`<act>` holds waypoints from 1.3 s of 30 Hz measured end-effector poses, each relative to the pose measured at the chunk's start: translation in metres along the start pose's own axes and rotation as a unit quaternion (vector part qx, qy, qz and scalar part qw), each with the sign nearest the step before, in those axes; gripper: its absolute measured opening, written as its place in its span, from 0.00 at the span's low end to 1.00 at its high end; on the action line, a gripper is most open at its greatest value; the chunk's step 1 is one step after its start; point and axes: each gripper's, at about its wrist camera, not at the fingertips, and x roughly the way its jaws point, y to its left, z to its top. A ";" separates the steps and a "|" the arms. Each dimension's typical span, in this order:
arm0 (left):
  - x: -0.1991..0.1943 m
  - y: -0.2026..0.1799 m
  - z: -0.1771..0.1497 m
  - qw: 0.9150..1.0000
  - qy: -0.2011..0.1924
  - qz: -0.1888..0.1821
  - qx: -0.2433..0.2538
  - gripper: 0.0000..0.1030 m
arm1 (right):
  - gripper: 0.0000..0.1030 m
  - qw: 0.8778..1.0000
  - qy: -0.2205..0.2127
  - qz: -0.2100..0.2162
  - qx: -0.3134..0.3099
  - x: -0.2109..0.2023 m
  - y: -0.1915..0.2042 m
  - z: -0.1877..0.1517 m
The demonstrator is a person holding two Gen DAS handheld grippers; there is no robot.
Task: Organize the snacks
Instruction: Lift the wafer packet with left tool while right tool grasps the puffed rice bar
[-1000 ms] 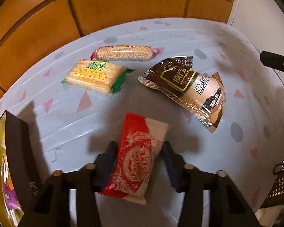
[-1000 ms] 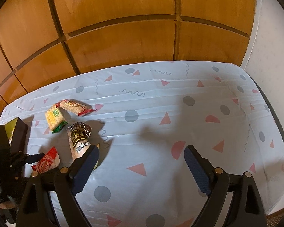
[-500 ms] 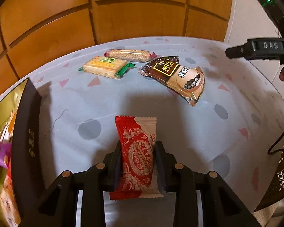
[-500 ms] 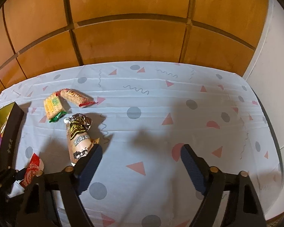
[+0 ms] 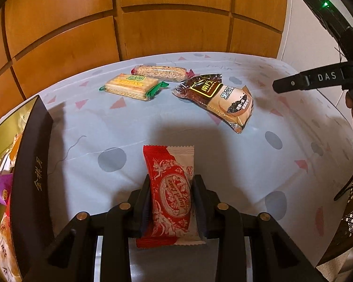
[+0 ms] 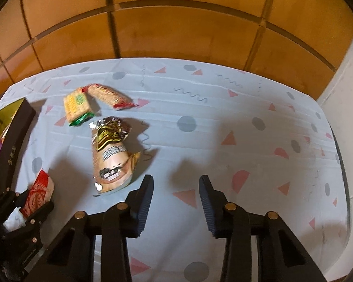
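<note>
My left gripper is shut on a red and white snack packet and holds it above the table, beside the dark box at the left. The packet also shows in the right wrist view. A brown and tan packet, a yellow cracker pack with green ends and a clear biscuit roll lie on the patterned cloth. My right gripper is open and empty, above the cloth just right of the brown packet.
The dark box holds several snacks and stands at the table's left edge. A wooden panelled wall runs behind the table. A white wall is at the right. A wicker chair is by the right edge.
The left gripper has closed on the red packet and lifted it. The right gripper has moved left toward the brown packet and its jaws have narrowed.
</note>
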 end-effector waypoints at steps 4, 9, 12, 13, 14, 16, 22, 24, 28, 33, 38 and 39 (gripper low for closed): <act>0.000 0.001 0.001 1.000 -0.001 -0.003 -0.001 0.32 | 0.40 1.000 0.012 0.016 -0.012 0.004 0.010 -0.003; 0.000 0.001 -0.001 1.000 -0.008 -0.004 -0.002 0.32 | 0.40 0.999 0.011 0.033 -0.029 0.003 0.024 -0.005; -0.001 0.001 -0.001 1.000 -0.010 -0.008 -0.005 0.32 | 0.40 0.998 0.012 0.054 -0.030 0.002 0.032 0.002; -0.001 0.002 -0.001 1.000 -0.012 -0.009 -0.006 0.32 | 0.40 0.998 0.011 0.056 -0.034 0.002 0.036 0.008; -0.001 0.002 -0.002 1.000 -0.014 -0.010 -0.007 0.32 | 0.40 0.997 0.009 0.058 -0.040 0.004 0.040 0.015; -0.002 0.002 -0.003 1.000 -0.017 -0.011 -0.009 0.32 | 0.40 0.997 0.005 0.062 -0.051 0.006 0.049 0.028; -0.002 0.005 -0.004 0.999 -0.023 -0.020 -0.017 0.32 | 0.40 0.992 0.005 0.053 -0.110 0.039 0.085 0.084; -0.002 0.005 -0.004 0.999 -0.024 -0.022 -0.018 0.32 | 0.40 0.990 0.010 0.039 -0.135 0.055 0.096 0.103; -0.002 0.007 -0.005 0.999 -0.026 -0.027 -0.022 0.33 | 0.40 0.983 0.029 0.017 -0.182 0.086 0.114 0.132; -0.001 0.008 -0.005 0.999 -0.027 -0.032 -0.025 0.33 | 0.40 0.973 0.064 0.005 -0.223 0.121 0.126 0.144; 0.000 0.010 -0.005 0.999 -0.027 -0.032 -0.025 0.33 | 0.27 0.976 0.062 0.011 -0.210 0.129 0.124 0.142; 0.000 0.010 -0.005 0.999 -0.027 -0.032 -0.025 0.33 | 0.27 0.977 0.059 0.013 -0.203 0.125 0.121 0.142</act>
